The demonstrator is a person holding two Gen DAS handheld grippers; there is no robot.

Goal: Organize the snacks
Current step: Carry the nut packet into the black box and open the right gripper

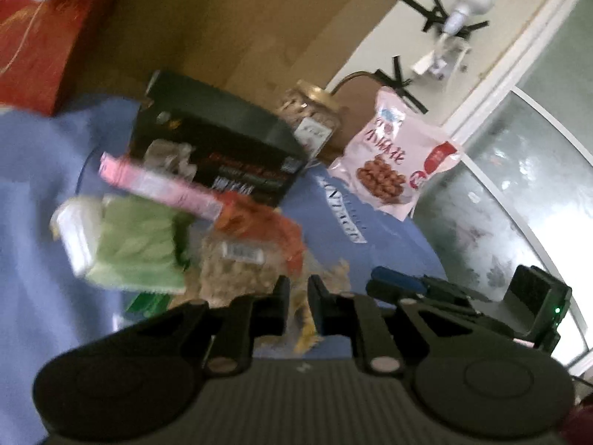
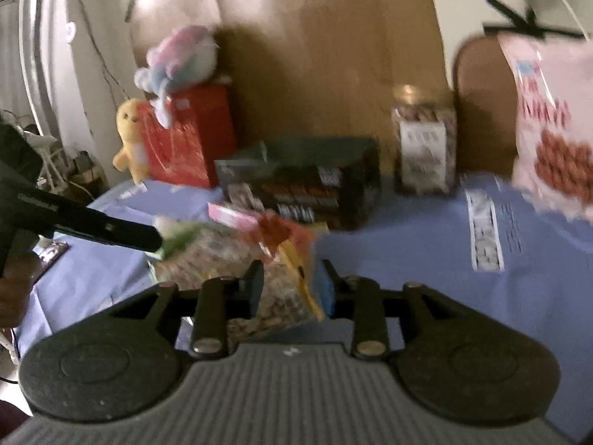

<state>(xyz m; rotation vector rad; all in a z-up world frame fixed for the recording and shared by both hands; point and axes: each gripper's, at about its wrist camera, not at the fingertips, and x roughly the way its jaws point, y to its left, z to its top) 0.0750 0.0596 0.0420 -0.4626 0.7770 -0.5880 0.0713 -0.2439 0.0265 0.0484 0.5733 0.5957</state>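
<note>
Together both tongs grip one clear snack bag with an orange-red top (image 2: 281, 259) above the blue cloth-covered table (image 2: 407, 244). Its lower edge is pinched between the nearly closed fingers of the left gripper (image 1: 298, 296); the right gripper (image 2: 291, 285), partly open, clamps its yellow-edged end. Behind sit a dark cardboard box (image 2: 307, 181) and a gold-lidded plastic jar (image 2: 424, 144).

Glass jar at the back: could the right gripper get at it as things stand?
Probably not right now. The right gripper has its fingers closed on a clear snack bag, so it is occupied. The jar stands upright beside the dark box, with open blue cloth before it.
</note>
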